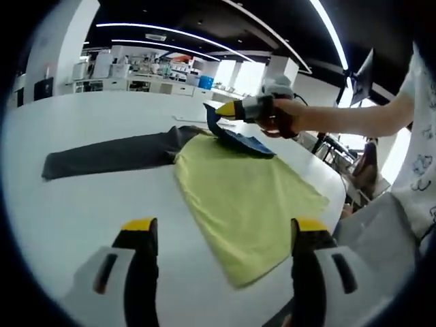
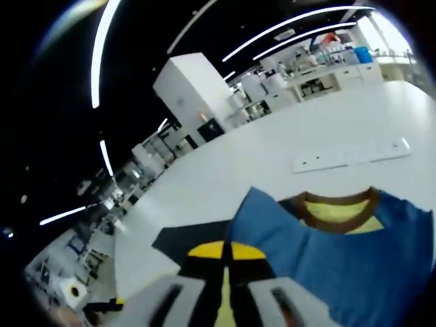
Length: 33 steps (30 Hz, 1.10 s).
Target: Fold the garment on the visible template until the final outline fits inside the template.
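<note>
A garment lies on the white table (image 1: 88, 204): a yellow-green body (image 1: 245, 191), a dark grey sleeve (image 1: 109, 153) stretched to the left, and a blue part (image 1: 248, 143) at the far end. My right gripper (image 1: 226, 109), held by a person's hand (image 1: 281, 117), is shut on the blue fabric's edge and lifts it off the table. In the right gripper view its yellow-tipped jaws (image 2: 225, 253) meet on the blue fabric (image 2: 327, 259), beside a brown collar (image 2: 337, 206). My left gripper (image 1: 225, 228) hovers open over the garment's near edge, holding nothing.
A thin white strip (image 2: 351, 158) lies on the table beyond the collar. Shelving and white cabinets (image 1: 136, 71) stand far behind the table. The person's sleeve and body (image 1: 419, 136) are at the right. The table edge (image 1: 334, 204) runs close to the garment's right side.
</note>
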Available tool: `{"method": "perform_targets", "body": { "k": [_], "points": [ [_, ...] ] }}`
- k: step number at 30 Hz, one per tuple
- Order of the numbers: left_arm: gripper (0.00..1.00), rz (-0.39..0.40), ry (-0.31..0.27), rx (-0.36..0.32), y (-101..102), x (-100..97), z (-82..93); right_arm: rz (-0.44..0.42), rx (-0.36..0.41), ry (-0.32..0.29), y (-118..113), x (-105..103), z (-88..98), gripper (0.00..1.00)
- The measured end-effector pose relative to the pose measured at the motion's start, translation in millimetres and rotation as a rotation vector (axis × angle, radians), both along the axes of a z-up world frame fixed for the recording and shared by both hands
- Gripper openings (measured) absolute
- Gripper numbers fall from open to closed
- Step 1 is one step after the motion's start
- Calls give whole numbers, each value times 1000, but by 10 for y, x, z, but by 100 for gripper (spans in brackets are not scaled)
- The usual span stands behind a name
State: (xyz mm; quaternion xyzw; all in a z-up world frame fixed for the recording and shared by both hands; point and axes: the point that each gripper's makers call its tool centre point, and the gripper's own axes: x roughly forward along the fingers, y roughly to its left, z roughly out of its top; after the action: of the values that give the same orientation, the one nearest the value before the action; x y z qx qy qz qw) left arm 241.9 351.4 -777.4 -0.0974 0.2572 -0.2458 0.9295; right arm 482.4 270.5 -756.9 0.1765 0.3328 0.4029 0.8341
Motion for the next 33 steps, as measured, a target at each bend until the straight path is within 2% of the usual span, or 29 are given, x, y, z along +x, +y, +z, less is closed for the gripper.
{"method": "perform_targets", "body": {
  "k": [6, 18, 22, 23, 24, 25, 26, 28, 30, 33],
  "points": [
    [77, 22, 1, 4, 55, 19, -23, 18, -45, 31, 83, -8, -262, 0],
    [76, 37, 25, 3, 126, 20, -86, 54, -77, 86, 283, -139, -548, 0],
    [76, 31, 29, 5, 120, 16, -106, 95, -114, 85, 295, -202, -670, 0],
    [76, 30, 31, 7, 117, 14, -110, 97, -114, 88, 285, -207, -677, 0],
    [76, 31, 32, 7, 120, 13, -114, 109, -125, 66, 263, -217, -647, 0],
    [76, 32, 31, 6, 123, 12, -115, 116, -137, 17, 244, -185, -617, 1],
    [76, 34, 31, 3, 127, 13, -114, 120, -139, 7, 235, -151, -600, 5],
    [76, 36, 29, -2, 113, 16, -102, 131, -133, 21, 209, -186, -575, 7],
    [76, 37, 27, -10, 100, 17, -92, 127, -126, 2, 172, -163, -535, 8],
    [76, 38, 27, -9, 91, 20, -89, 120, -122, -14, 139, -160, -490, 16]
  ]
}}
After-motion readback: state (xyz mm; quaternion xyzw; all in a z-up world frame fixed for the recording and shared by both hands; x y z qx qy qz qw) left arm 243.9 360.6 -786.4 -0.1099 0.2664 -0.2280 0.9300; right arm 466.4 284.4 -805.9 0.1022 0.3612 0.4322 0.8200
